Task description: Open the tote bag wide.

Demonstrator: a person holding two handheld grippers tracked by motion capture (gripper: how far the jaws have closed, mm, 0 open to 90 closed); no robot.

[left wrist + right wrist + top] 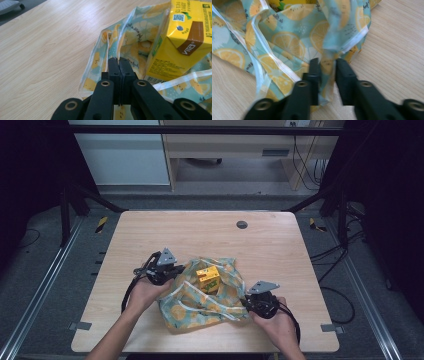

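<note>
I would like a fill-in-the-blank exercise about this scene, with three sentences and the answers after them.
1. The yellow carton rests on a bag printed with slices of ____.
2. The left hand-held gripper is ____ on the bag's edge.
3. The table top is made of ____.

Missing words: lemon; shut; wood
</note>
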